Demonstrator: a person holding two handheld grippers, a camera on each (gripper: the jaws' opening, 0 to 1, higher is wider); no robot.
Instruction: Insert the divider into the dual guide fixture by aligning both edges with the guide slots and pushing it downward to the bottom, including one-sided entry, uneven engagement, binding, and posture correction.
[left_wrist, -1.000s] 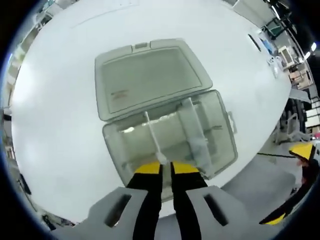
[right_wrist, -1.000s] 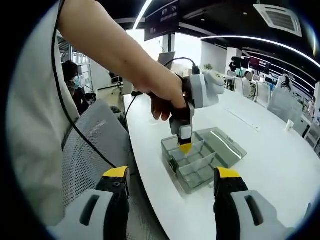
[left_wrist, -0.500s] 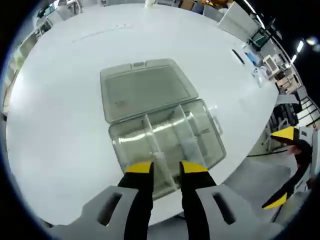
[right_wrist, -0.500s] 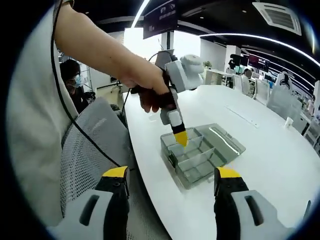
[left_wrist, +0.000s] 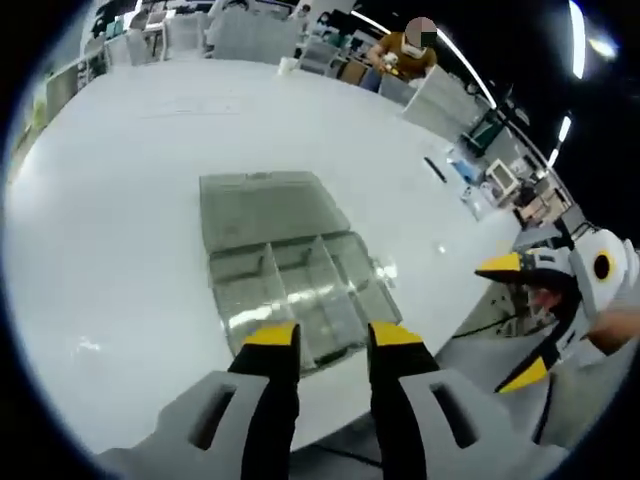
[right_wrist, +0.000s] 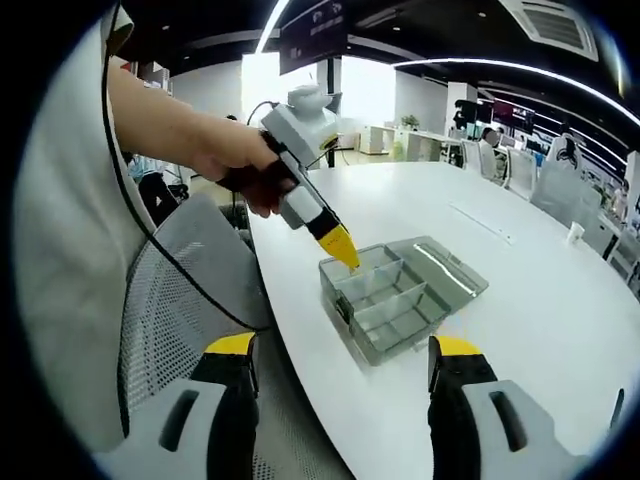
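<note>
Hovering left gripper (left_wrist: 322, 340), empty, just above divider (left_wrist: 322, 278) in box (left_wrist: 290, 270)

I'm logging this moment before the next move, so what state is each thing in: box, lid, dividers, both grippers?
Clear box: open, resting on the white table near its edge.
Lid: swung fully back, lying flat on the table.
Dividers: standing upright inside the box, splitting it into compartments.
Left gripper: open, holding nothing, raised above the box's near edge.
Right gripper: open, holding nothing, away from the box.
</note>
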